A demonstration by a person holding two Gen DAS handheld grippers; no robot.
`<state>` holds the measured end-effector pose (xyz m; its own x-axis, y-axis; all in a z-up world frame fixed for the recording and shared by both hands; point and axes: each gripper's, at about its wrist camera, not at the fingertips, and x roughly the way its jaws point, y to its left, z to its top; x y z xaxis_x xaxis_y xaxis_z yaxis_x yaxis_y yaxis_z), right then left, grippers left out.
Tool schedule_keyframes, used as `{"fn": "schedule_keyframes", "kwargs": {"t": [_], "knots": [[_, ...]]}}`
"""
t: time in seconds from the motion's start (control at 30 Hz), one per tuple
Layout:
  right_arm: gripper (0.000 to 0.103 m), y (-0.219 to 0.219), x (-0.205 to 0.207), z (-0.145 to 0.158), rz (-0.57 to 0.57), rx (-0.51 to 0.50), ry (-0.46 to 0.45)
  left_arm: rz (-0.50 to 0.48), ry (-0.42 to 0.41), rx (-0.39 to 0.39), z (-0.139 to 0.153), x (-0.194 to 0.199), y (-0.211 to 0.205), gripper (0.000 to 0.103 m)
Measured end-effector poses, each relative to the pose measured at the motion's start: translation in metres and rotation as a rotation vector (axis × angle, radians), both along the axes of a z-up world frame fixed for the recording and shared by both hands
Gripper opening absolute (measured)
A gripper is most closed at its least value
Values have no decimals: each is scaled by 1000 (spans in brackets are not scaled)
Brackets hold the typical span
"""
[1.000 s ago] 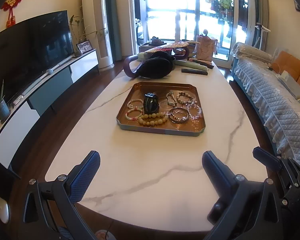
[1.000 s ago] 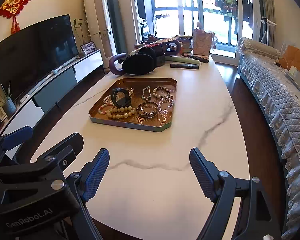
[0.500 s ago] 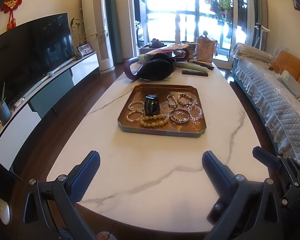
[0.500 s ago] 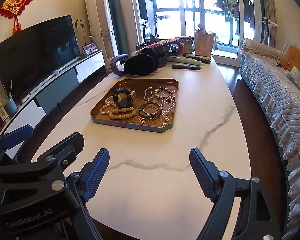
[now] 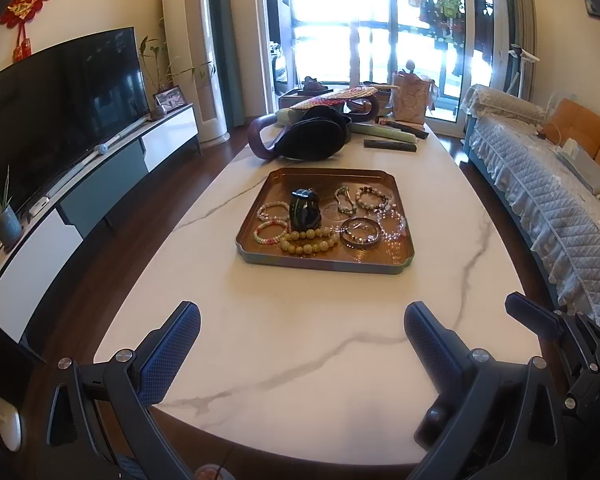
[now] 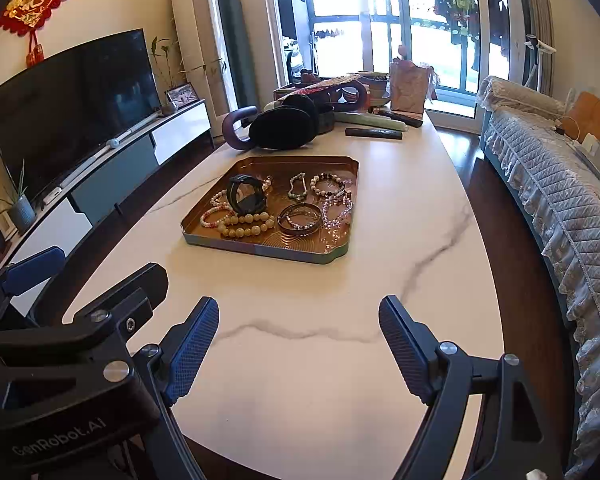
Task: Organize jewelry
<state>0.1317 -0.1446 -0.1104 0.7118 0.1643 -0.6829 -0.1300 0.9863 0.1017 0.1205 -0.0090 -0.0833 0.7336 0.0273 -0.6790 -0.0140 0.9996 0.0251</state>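
Left gripper [image 5: 300,320], right gripper [image 6: 299,318] side by side, jaws wide, seemingly empty.

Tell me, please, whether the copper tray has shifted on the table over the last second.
No. The copper tray keeps the same spot against the grey veins of the marble table in both wrist views.

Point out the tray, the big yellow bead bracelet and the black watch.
tray [image 5: 384,268], left wrist view, near rim.
big yellow bead bracelet [image 5: 309,241], left wrist view, on the beads.
black watch [image 6: 245,197], right wrist view, on its strap.
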Motion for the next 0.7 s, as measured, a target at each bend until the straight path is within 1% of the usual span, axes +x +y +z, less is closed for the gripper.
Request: {"fn": "schedule_keyframes", "kwargs": {"t": [0.7], "knots": [[80,3,0,-2,7,4,10,-3,4,8,1,1,3,101]]}}
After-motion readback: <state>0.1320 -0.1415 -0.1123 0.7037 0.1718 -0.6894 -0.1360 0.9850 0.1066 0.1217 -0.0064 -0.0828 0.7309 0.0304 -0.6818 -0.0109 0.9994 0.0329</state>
